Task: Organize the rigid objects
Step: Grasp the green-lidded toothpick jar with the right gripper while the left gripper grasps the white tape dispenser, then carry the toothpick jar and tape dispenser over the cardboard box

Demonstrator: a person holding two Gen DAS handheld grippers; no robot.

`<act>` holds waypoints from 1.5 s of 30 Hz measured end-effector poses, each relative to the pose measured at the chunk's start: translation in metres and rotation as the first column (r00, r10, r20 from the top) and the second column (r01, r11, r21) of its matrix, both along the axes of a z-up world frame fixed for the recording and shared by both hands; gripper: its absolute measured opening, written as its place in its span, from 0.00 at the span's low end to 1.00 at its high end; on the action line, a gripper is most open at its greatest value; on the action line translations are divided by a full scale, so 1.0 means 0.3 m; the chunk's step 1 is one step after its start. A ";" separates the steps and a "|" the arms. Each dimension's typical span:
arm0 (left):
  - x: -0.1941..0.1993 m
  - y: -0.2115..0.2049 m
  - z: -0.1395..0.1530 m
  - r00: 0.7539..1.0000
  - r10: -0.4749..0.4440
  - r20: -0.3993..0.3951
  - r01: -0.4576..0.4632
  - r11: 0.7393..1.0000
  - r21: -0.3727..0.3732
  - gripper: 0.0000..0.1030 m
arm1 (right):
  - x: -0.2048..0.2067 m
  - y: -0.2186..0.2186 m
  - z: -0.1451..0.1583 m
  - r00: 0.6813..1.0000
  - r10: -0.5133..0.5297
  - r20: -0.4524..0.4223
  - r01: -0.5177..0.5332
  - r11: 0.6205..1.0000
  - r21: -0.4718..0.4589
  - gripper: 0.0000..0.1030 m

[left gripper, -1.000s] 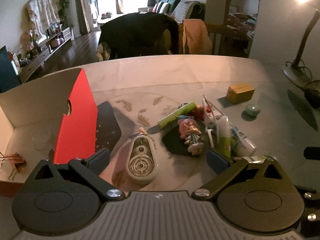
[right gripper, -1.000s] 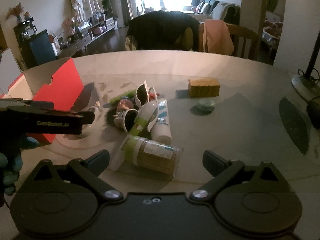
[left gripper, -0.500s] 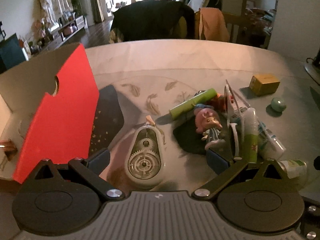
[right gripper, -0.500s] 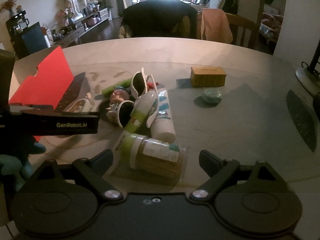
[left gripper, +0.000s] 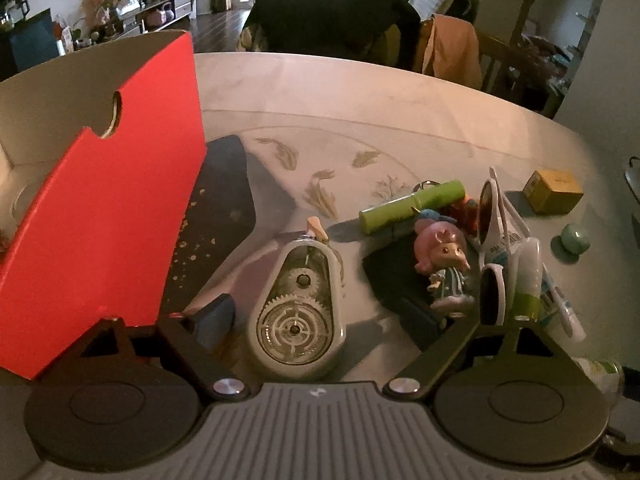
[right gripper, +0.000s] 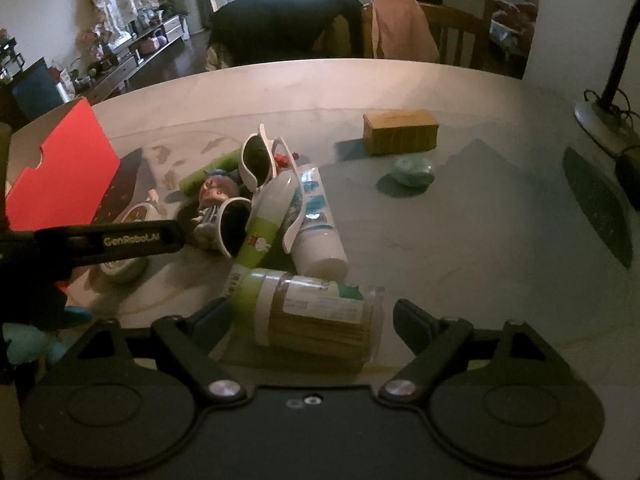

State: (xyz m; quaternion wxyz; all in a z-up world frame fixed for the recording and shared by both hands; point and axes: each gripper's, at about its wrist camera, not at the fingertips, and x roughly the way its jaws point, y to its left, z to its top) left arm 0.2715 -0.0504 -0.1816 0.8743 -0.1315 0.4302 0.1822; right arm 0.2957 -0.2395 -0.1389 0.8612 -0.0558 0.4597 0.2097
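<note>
Honestly I'm barely started on this one. Nearly everything is still sitting in a heap on the bench (right gripper: 460, 216), and the red box (left gripper: 100, 216) on my left looks close to empty from what I can see of its inside, though most of it is hidden behind the red flap

My left tongs (left gripper: 320, 320) are spread wide and holding nothing. The correction tape dispenser (left gripper: 298, 304) lies flat on the bench right between the fingers, pointed tip facing away from me, nothing touching it yet. It's a smooth white teardrop shell with clear sides and the gears showing, so I'd guess it's light and a bit slippery

My right tongs (right gripper: 308, 320) are released too, hovering with the toothpick jar (right gripper: 316, 314) lying on its side between them. Clear cylinder, green cap end, label on it; I reckon it could roll if nudged

Still left in the pile: the white sunglasses (right gripper: 260, 176), a little doll figure (left gripper: 444, 264), a green tube (left gripper: 412, 206), a toothpaste tube (right gripper: 320, 224) and a green-and-white bottle (right gripper: 268, 220), all overlapping. Well apart sit a wooden block (right gripper: 400, 131) and a small green pebble-like thing (right gripper: 414, 170)
</note>
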 end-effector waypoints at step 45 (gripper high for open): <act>-0.259 0.014 0.358 0.990 -0.110 0.089 0.105 0.992 0.064 0.49 | -0.162 0.016 0.313 0.991 0.069 0.113 -0.074 0.997 0.037 0.78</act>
